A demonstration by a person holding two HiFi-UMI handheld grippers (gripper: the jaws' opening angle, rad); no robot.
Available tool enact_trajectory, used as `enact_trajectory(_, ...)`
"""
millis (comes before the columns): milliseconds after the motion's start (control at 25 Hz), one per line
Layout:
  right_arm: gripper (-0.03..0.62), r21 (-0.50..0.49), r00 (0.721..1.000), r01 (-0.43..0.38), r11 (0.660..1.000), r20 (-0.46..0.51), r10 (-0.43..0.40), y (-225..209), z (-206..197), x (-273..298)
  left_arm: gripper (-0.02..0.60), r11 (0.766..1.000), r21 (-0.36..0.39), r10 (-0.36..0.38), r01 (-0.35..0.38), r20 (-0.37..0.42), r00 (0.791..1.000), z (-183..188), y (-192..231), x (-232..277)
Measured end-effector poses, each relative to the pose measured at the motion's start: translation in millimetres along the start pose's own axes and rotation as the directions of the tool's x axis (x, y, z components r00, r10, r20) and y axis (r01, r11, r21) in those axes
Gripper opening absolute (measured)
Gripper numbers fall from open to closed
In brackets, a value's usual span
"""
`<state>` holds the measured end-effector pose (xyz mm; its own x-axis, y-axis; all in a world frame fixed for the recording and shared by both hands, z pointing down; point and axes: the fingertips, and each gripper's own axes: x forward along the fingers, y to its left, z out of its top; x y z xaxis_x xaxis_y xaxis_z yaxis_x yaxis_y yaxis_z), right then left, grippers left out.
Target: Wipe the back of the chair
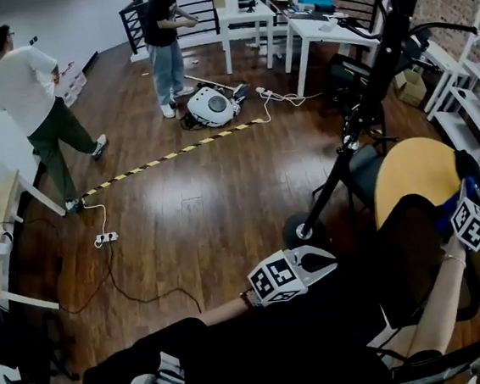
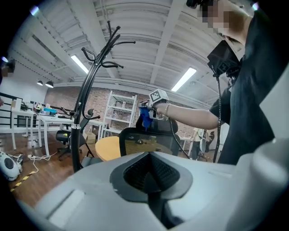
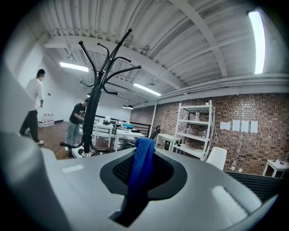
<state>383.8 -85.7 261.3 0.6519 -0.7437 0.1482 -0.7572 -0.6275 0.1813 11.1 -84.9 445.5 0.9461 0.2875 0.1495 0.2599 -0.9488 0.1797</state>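
Pinching a blue cloth (image 3: 141,164), right tongs (image 3: 142,151) sit near the chair's black mesh back (image 1: 412,250); left tongs (image 2: 151,173) closed.

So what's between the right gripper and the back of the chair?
A blue cloth, pinched in the right gripper, hangs toward the top of the chair back; the left gripper view shows it.

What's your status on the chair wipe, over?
Right gripper shut on blue cloth, above chair back. Left gripper shut, empty. Coat stand beside chair.
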Motion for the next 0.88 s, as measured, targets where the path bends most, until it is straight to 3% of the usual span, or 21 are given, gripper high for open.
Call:
enact_trajectory(80, 0.038, 0.034, 0.995, -0.09, 0.995, 0.048, 0.089, 23.3, 4.9, 5.8, 0.006, 1.0, 0.001, 0.007, -0.007, 0.006, 1.0, -2.1, 5.8, -2.3)
enact_trajectory(160, 0.038, 0.113, 0.971, -0.217, 0.97, 0.129, 0.202, 44.9, 9.9, 15.8, 0.006, 1.0, -0.001, 0.023, -0.023, 0.004, 1.0, -5.0, 15.9, 3.3)
enact_trajectory(240, 0.038, 0.158, 0.951, -0.273, 0.949, 0.195, 0.241, 52.5, 6.5, 17.7, 0.006, 1.0, -0.006, 0.016, -0.016, -0.008, 1.0, -11.1, 21.9, 11.1)
enact_trajectory(280, 0.038, 0.157, 0.951, -0.262, 0.952, 0.211, 0.227, 47.9, 0.8, 10.0, 0.006, 1.0, -0.006, -0.01, 0.01, -0.017, 1.0, -15.1, 18.7, 17.1)
enact_trajectory(440, 0.038, 0.161, 0.974, -0.122, 0.979, 0.209, 0.087, -8.2, -25.3, -67.6, 0.006, 0.984, -0.006, -0.179, 0.179, -0.059, 0.982, -24.3, -26.6, 53.7)
enact_trajectory(600, 0.038, 0.217, 0.977, -0.017, 0.976, 0.213, -0.03, -54.1, -30.5, -123.1, 0.006, 0.971, -0.01, -0.237, 0.237, -0.079, 0.968, -9.6, -53.7, 72.1)
enact_trajectory(720, 0.038, 0.237, 0.963, 0.136, 0.962, 0.196, -0.185, -104.1, -46.1, -165.7, 0.006, 0.951, -0.008, -0.307, 0.308, -0.096, 0.947, -9.3, -69.2, 87.4)
enact_trajectory(880, 0.038, 0.207, 0.923, 0.335, 0.919, 0.123, -0.365, -168.1, -75.6, -205.2, 0.006, 0.925, -0.007, -0.377, 0.379, -0.109, 0.92, -19.6, -77.6, 108.9)
